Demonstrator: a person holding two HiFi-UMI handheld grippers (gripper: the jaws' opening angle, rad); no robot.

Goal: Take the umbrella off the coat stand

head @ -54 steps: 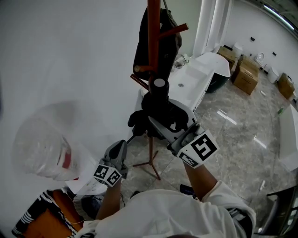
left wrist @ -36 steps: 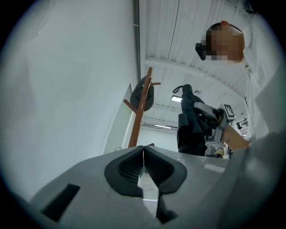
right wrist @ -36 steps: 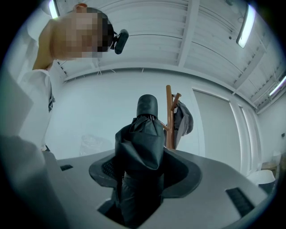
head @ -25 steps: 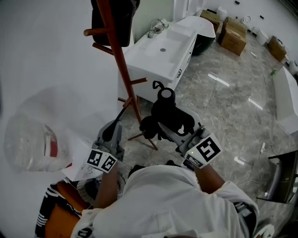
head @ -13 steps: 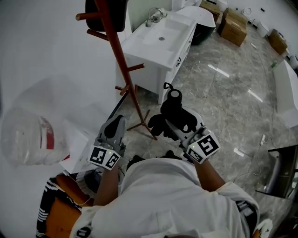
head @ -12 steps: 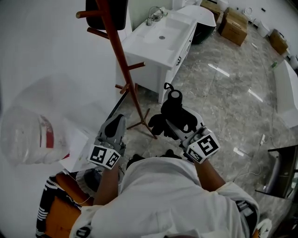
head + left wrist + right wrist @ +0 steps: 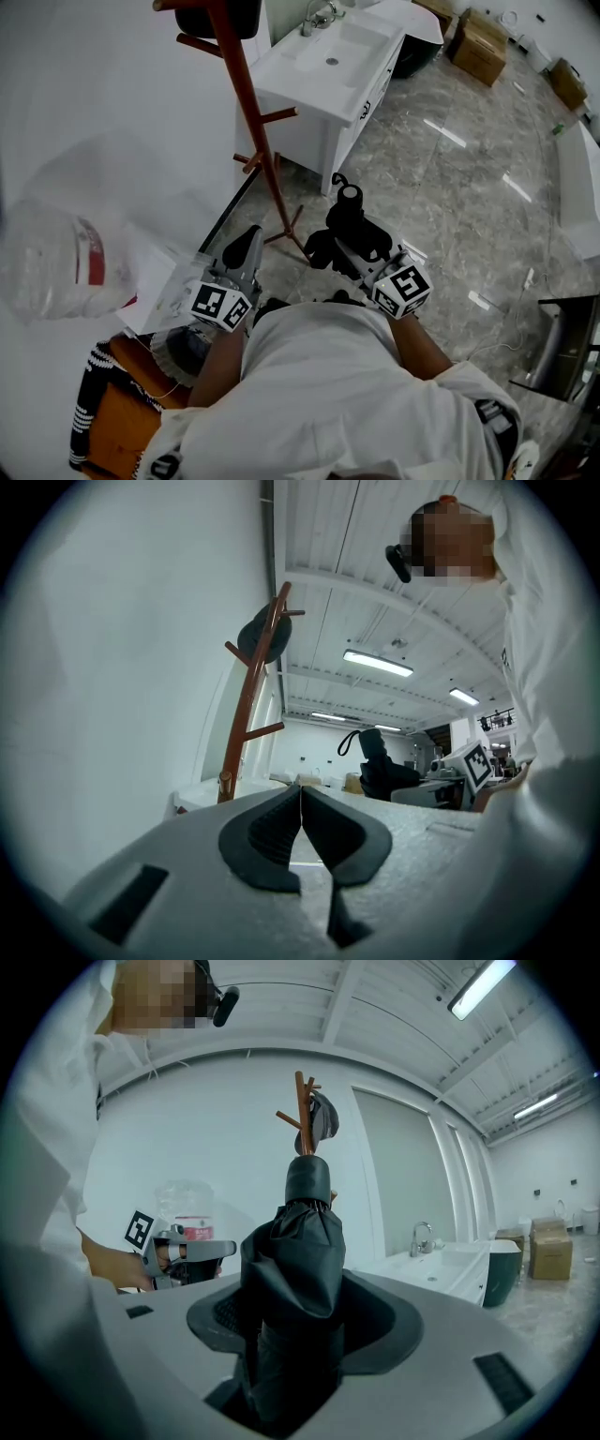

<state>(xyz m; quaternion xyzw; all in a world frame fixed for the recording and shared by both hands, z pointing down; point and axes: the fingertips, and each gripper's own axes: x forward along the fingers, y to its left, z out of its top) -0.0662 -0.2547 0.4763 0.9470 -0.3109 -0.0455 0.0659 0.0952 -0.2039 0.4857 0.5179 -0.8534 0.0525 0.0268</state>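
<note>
A folded black umbrella (image 7: 348, 228) with a wrist loop stands in my right gripper (image 7: 361, 251), which is shut on its lower body. In the right gripper view the umbrella (image 7: 295, 1279) fills the gap between the jaws, its cap pointing up. It hangs free over the floor, apart from the red-brown coat stand (image 7: 251, 112) to its left. My left gripper (image 7: 248, 246) is shut and holds nothing; its pads (image 7: 301, 803) meet in the left gripper view. It sits near the stand's feet, left of the umbrella (image 7: 380, 766).
A dark bag (image 7: 212, 13) hangs high on the coat stand. Behind it stands a white washbasin cabinet (image 7: 330, 67). Cardboard boxes (image 7: 483, 53) lie at the far right. A clear plastic jug (image 7: 56, 262) and papers (image 7: 155, 281) are at the left by the white wall.
Both grippers have sunk. The right one has carried the umbrella down and away from the coat stand's pegs. The left gripper has stayed shut.
</note>
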